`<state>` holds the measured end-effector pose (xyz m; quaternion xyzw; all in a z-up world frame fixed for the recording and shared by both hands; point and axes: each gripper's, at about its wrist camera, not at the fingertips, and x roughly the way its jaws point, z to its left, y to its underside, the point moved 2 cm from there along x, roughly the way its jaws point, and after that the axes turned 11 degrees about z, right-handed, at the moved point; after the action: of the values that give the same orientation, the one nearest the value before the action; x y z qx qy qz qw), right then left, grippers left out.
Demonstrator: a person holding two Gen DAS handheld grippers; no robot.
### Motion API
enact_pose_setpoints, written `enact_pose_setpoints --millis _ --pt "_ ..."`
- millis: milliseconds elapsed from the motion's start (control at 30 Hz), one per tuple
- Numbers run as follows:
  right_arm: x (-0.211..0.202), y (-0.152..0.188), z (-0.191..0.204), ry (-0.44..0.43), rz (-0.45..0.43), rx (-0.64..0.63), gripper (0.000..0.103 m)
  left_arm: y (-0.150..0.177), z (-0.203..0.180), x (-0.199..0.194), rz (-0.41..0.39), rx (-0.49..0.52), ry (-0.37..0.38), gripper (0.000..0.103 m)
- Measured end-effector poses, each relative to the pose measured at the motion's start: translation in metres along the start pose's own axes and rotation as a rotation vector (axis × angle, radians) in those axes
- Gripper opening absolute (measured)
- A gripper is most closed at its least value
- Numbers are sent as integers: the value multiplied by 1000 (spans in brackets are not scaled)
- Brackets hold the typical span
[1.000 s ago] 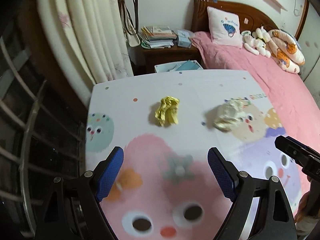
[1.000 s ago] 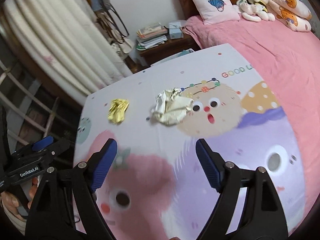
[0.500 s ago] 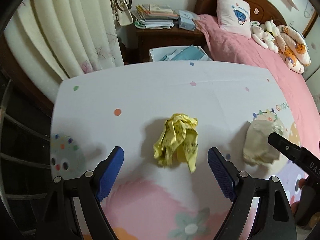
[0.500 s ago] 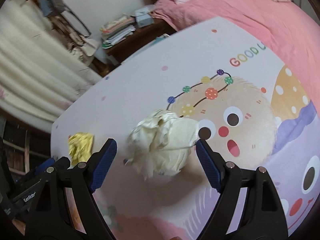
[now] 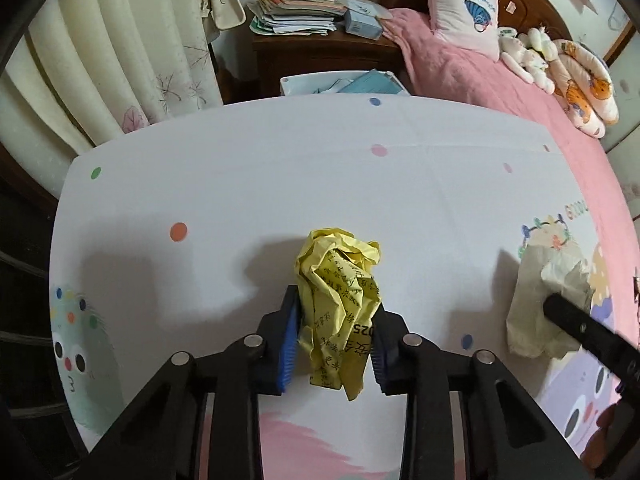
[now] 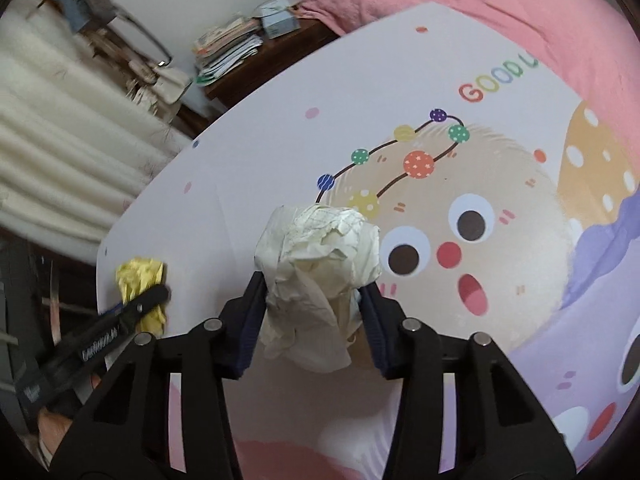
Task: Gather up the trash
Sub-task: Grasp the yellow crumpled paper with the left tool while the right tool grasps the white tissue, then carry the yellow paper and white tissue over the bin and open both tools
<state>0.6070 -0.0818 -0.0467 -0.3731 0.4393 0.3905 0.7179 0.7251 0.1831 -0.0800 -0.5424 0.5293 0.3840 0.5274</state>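
Both grippers newly clamped: "GOOD" mat [image 6: 400, 80].

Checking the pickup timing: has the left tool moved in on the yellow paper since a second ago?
Yes. The left tool advanced across the cartoon table cover and its pads now pinch the yellow paper wad.

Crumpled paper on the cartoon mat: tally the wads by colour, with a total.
Yellow printed wad, between the fingers of the left gripper: 1
Cream-white wad, between the fingers of the right gripper: 1
Total: 2
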Motion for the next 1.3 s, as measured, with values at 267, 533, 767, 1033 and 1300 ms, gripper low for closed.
enact_pose_setpoints --millis 267,533,767,1033,1300 --pt "-57 65 -1 73 -31 -109 41 65 -33 -42 -35 67 14 28" --pt "-137 168 -43 -4 -46 -148 40 178 -96 -122 -90 113 72 28" --pt "-207 252 -84 -53 -55 -266 40 309 -160 -175 -147 89 73 28" --pt "-285 344 -152 -94 -64 -386 40 453 -234 -198 -153 57 62 28" --pt "-306 418 -208 -62 11 -474 40 564 -281 -192 -94 35 27 28"
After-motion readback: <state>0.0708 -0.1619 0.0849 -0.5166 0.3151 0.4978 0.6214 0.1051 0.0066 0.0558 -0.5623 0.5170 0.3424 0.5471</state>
